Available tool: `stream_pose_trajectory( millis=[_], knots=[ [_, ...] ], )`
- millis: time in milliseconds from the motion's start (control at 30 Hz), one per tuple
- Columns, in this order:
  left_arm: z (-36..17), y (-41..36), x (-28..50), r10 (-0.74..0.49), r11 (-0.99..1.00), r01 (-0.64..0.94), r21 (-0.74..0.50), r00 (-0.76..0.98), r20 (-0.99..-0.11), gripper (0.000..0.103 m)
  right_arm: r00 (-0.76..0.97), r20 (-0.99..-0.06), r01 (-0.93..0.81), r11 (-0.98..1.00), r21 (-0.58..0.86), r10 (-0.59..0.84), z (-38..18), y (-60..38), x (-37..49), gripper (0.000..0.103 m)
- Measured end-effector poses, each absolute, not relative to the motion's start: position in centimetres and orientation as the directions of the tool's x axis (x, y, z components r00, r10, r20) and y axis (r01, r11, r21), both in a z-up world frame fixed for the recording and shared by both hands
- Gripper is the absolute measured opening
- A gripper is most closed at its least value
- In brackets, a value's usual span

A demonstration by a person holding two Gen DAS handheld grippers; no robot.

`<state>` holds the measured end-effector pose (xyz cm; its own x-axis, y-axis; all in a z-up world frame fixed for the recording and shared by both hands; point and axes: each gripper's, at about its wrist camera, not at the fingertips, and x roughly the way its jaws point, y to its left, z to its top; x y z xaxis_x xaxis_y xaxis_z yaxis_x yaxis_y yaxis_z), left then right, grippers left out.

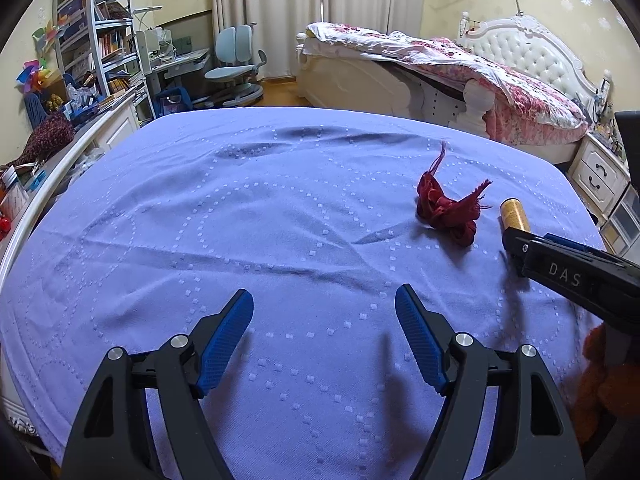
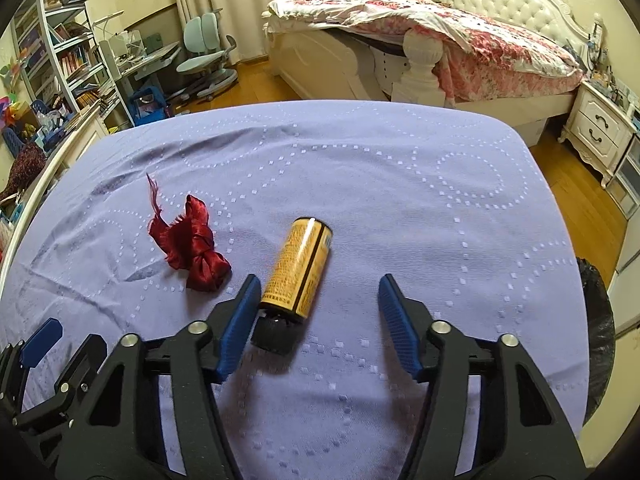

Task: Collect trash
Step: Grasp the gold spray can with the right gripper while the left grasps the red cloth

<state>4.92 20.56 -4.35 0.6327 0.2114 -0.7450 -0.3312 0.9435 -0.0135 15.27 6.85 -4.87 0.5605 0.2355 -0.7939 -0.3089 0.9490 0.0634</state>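
Your right gripper [image 2: 316,300] stood released around the can [image 2: 298,268], which lay on the cloth [image 2: 400,200] beside the rag [image 2: 192,248]; you needed to centre it before squeezing. Your left gripper [image 1: 324,320] hung open, empty.

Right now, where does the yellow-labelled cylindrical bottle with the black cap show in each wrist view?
Left wrist view: the yellow-labelled cylindrical bottle lies at right of centre on the lilac tablecloth, its near end hidden by the right gripper.
Right wrist view: the bottle lies at centre, cap towards the camera, beside the left finger.
Shared landmark: the crumpled red satin cloth, just left of the bottle in both.
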Motion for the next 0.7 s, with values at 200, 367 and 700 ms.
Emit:
stream_pose_trajectory(
  millis=[200, 367, 700],
  knots=[
    [-4.3, 19.6, 5.9, 0.187, 0.951, -0.309, -0.026, 0.638, -0.747, 0.074, 0.566, -0.792, -0.309, 0.949, 0.055, 0.23, -5.2, 5.8, 15.5, 0.024],
    [-4.3, 18.1, 7.5, 0.148, 0.961, -0.272, -0.045, 0.646, -0.749, 0.074, 0.574, -0.789, -0.277, 0.959, 0.063, 0.218, -5.1, 4.4, 15.8, 0.023],
    [-4.4, 16.0, 11.2, 0.114, 0.971, -0.234, -0.052, 0.641, -0.759, 0.074, 0.58, -0.783, -0.256, 0.963, 0.088, 0.226, -5.0, 1.3, 17.0, 0.023]
  ],
)
